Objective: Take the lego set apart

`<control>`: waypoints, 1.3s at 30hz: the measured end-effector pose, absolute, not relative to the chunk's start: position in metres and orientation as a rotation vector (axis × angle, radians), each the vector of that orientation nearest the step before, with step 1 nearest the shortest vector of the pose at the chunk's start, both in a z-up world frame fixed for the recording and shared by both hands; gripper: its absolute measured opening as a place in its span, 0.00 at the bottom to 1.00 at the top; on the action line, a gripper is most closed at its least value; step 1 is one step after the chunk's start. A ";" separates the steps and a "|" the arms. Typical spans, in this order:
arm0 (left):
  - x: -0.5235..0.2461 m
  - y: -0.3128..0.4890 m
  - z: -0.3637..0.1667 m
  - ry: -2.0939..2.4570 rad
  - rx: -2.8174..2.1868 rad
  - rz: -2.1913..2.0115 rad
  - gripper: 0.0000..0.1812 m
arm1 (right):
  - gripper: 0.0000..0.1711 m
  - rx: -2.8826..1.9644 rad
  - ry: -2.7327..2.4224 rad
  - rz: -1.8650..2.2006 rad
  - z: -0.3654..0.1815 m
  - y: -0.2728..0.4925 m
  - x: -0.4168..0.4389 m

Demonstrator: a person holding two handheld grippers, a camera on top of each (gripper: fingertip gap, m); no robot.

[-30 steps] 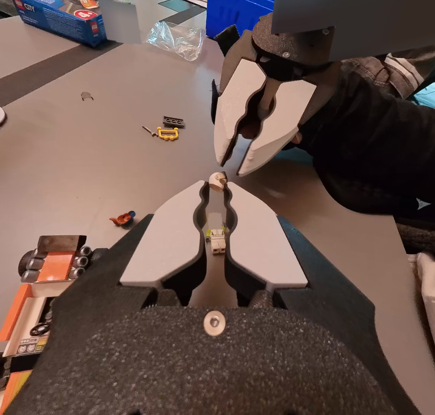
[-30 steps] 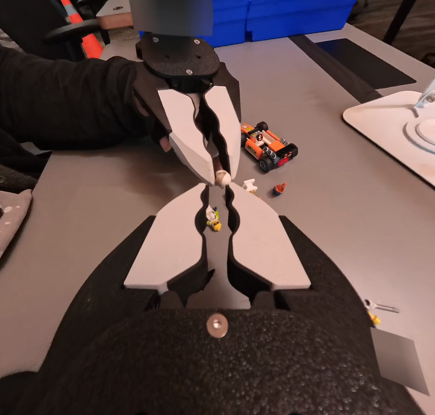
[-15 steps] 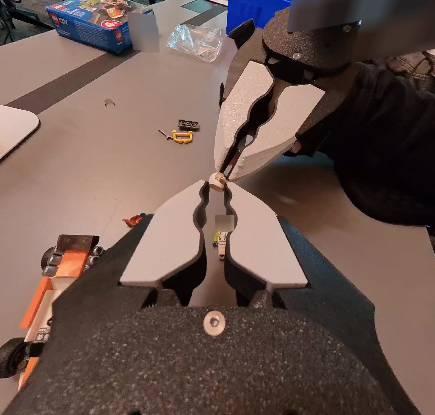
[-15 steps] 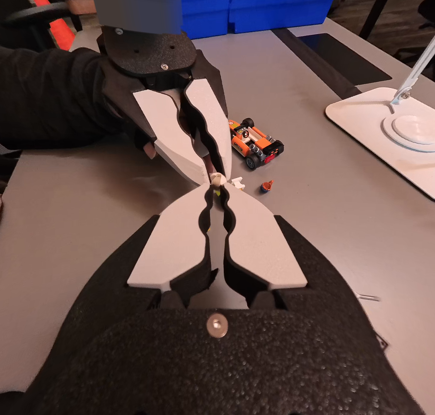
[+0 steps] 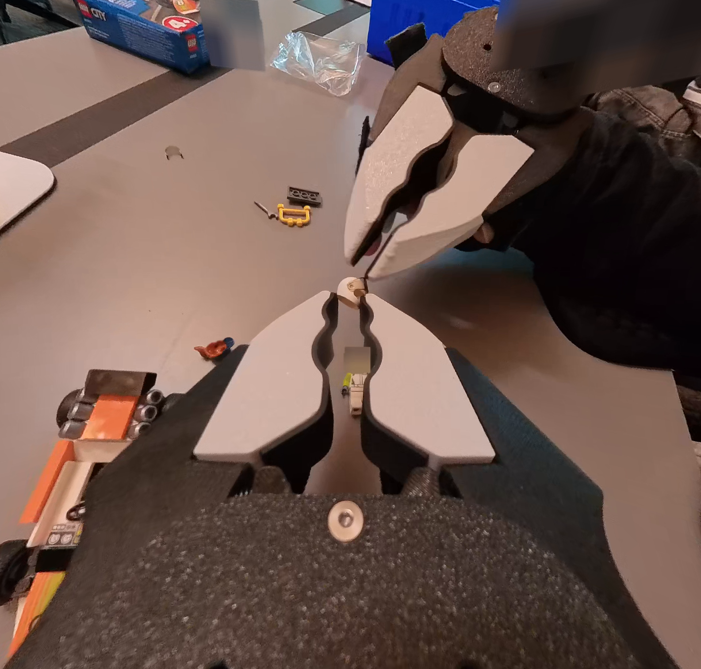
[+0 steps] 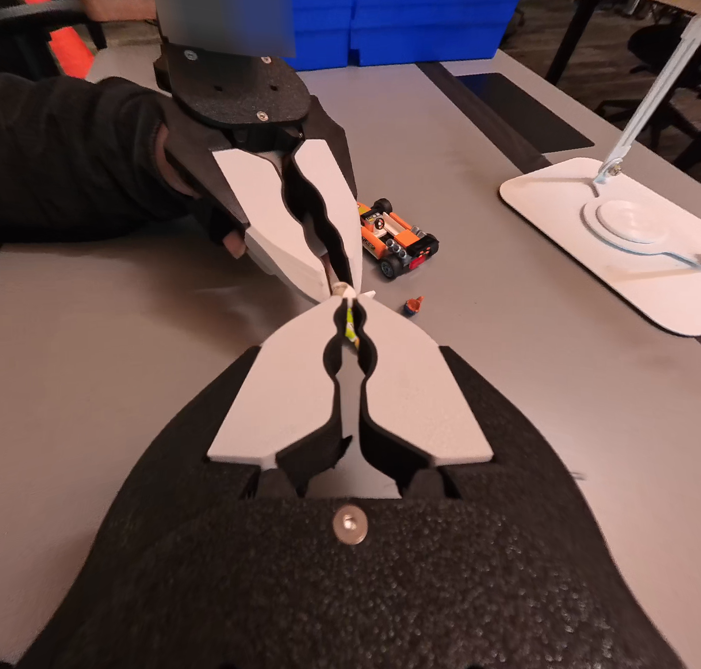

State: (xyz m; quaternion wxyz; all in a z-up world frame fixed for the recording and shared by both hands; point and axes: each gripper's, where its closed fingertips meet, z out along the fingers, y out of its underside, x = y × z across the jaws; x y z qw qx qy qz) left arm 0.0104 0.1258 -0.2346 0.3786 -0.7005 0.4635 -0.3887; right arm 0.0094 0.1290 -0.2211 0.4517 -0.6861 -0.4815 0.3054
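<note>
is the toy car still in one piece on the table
Yes, the orange toy car stands whole on its wheels on the grey table, beyond both grippers.

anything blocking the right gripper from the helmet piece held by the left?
Nothing visible. The right gripper sits tip to tip with the left gripper, already at the white helmet piece; only bare table lies below.

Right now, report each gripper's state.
Left gripper: closed on helmet.
Right gripper: closed, tips at the helmet; grip cannot be told.
</note>
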 end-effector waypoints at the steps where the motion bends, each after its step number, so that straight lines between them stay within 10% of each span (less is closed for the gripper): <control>1: 0.011 0.126 -0.235 1.192 -1.789 -0.977 0.06 | 0.05 -1.696 -1.190 0.761 -0.221 0.128 0.008; 39: 0.007 0.067 -0.228 1.586 -1.467 -1.130 0.06 | 0.06 -1.606 -1.406 1.203 -0.220 0.069 0.001</control>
